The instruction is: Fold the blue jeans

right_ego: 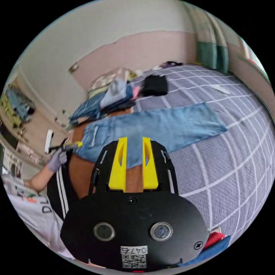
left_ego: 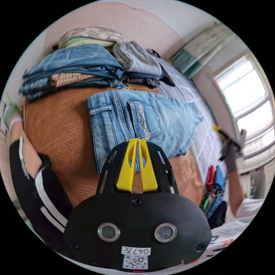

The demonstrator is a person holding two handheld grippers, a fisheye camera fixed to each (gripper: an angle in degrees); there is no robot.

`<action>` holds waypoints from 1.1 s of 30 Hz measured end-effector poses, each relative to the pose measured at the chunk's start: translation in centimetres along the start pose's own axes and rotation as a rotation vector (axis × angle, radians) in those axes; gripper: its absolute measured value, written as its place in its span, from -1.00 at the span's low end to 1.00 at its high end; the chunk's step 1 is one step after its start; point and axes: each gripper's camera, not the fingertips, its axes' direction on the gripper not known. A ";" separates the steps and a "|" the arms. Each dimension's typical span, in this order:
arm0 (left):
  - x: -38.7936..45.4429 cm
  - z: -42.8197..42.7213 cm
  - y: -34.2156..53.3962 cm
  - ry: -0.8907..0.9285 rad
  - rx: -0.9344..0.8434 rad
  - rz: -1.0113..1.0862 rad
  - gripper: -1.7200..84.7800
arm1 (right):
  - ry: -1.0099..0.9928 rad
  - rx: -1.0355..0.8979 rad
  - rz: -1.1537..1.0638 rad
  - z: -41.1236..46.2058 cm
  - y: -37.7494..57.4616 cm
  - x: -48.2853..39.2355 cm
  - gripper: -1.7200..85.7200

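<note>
Two grippers are up off the bed: the left gripper (left_ego: 137, 140) has its jaws together on nothing, the right gripper (right_ego: 134, 139) has its jaws apart. The blue jeans (left_ego: 137, 120) lie flat at twelve o'clock of each, waist on the brown mat (left_ego: 57, 129), legs across the grid-patterned bedcover (right_ego: 229, 149).

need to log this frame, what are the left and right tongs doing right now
Left tongs: jaws together, shut, over the blue jeans, gripping nothing.
Right tongs: jaws apart, open, holding nothing, above the jeans.
</note>
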 end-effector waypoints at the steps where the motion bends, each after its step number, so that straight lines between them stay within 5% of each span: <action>1: -1.6 -1.1 0.8 0.014 0.013 -0.058 -0.80 | -0.055 -0.075 -0.078 3.2 -0.1 -3.0 -0.84; 7: -7.5 -5.9 3.1 -0.065 0.166 -0.208 -0.70 | -0.096 -0.216 -0.443 15.6 -3.5 -18.0 -0.85; 12: -11.1 -2.2 3.3 0.028 -0.045 -0.275 -0.61 | 0.002 -0.283 -0.604 22.0 -8.5 -26.0 -0.87; 21: -10.3 -0.1 1.9 0.125 -0.138 -0.154 -0.84 | -0.019 -0.276 -0.417 26.6 -13.9 -27.6 -0.89; 28: -4.7 -4.6 -1.3 -0.196 0.022 0.180 -0.89 | -0.130 -0.192 -0.191 28.7 -20.2 -28.6 -0.89; 33: -8.9 -4.5 -1.3 -0.205 0.016 0.051 -0.88 | -0.151 -0.260 -0.195 31.9 -24.5 -31.0 -0.88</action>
